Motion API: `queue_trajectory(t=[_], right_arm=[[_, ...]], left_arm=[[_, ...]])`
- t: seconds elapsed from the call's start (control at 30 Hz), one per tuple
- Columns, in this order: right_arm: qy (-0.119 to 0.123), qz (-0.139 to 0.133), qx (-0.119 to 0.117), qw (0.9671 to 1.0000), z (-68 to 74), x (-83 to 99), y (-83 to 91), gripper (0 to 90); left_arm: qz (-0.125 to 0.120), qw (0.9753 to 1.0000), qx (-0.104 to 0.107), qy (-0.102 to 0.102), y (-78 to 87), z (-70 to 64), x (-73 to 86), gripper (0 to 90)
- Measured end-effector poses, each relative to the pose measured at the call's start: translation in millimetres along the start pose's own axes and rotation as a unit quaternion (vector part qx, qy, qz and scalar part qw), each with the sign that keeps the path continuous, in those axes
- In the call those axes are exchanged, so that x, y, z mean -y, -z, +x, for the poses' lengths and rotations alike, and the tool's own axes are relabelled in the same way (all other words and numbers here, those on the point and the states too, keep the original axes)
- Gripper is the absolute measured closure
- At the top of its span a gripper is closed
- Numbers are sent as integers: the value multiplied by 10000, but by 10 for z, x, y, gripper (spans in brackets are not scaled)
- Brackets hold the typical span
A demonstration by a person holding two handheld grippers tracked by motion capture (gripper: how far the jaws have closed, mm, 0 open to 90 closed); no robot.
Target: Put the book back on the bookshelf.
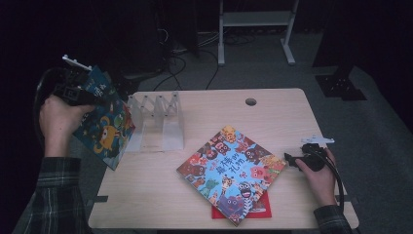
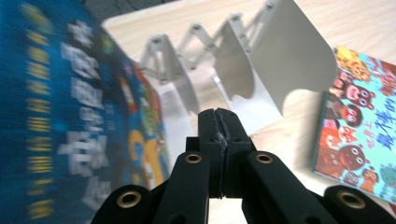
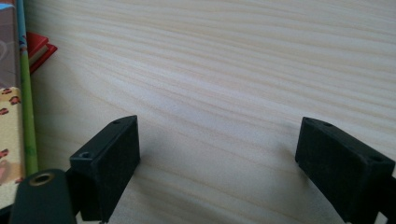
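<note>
While the left gripper [image 1: 78,92] lifts a blue book [image 1: 104,122], the right gripper [image 1: 292,160] rests.
Left jaws are pressed together beside the book's cover; whether they pinch it is unclear. Right jaws gape over bare table [image 3: 233,70].

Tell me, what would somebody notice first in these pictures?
Probably the bright cartoon-animal book lying flat in the middle of the table, on top of a red book. Next, the blue book held up at the table's left edge by the left gripper, beside a white folding rack.
</note>
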State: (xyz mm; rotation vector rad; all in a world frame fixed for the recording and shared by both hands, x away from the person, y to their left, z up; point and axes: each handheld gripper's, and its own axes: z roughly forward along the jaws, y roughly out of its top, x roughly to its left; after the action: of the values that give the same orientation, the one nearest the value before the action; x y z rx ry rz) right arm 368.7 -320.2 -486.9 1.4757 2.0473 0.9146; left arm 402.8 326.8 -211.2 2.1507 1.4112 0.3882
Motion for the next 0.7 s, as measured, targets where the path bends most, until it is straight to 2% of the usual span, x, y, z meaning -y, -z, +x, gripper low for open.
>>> queue_trajectory(t=[0.17,0.33,0.53,0.7], right_arm=[[-2,0,1,10000,0,0,0,128],[-3,-1,1,10000,0,0,0,128],[-3,0,1,10000,0,0,0,128],[-1,0,1,10000,0,0,0,128]], left_arm=[[126,9998,111,-130,-184,-110,91,866],[249,9993,214,-161,-366,-181,183,872],[263,9989,343,-205,-549,-270,321,900],[343,9977,485,-332,-742,-377,460,900]])
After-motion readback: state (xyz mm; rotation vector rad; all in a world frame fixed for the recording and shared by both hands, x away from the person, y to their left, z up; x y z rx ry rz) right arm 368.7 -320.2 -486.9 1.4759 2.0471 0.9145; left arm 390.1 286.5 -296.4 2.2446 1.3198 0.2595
